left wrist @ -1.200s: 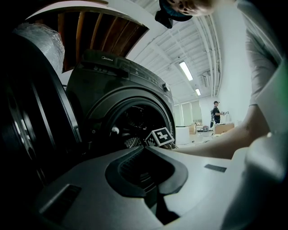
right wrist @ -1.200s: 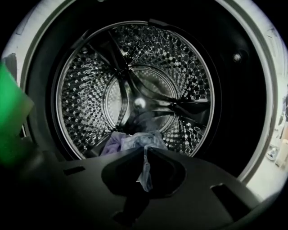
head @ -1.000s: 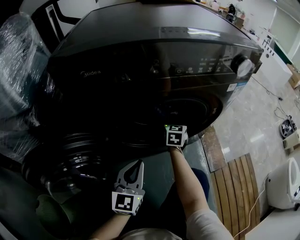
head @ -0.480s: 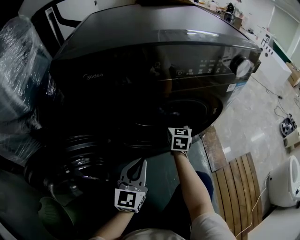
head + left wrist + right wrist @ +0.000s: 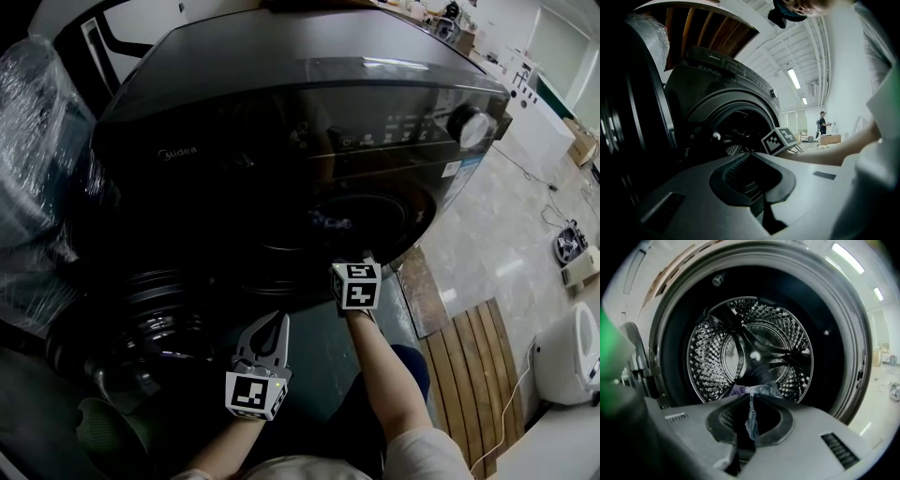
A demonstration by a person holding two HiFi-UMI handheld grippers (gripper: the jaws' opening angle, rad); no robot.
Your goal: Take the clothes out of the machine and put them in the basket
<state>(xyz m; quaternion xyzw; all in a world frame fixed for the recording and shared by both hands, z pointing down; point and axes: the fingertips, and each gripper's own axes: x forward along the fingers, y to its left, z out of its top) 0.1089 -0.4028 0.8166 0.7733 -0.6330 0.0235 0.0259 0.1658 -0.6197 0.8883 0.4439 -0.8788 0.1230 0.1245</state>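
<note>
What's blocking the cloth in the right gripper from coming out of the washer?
Nothing visible: the right gripper is shut on the cloth at the open drum mouth, and the door is swung aside to the left.

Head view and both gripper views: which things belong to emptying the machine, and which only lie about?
Job:
dark front-loading washing machine; its perforated steel drum; bluish crumpled cloth, pinched in the right tool; empty left tool.

Lying about:
slatted wooden board; plastic-wrapped bulky object; white rounded appliance.
</note>
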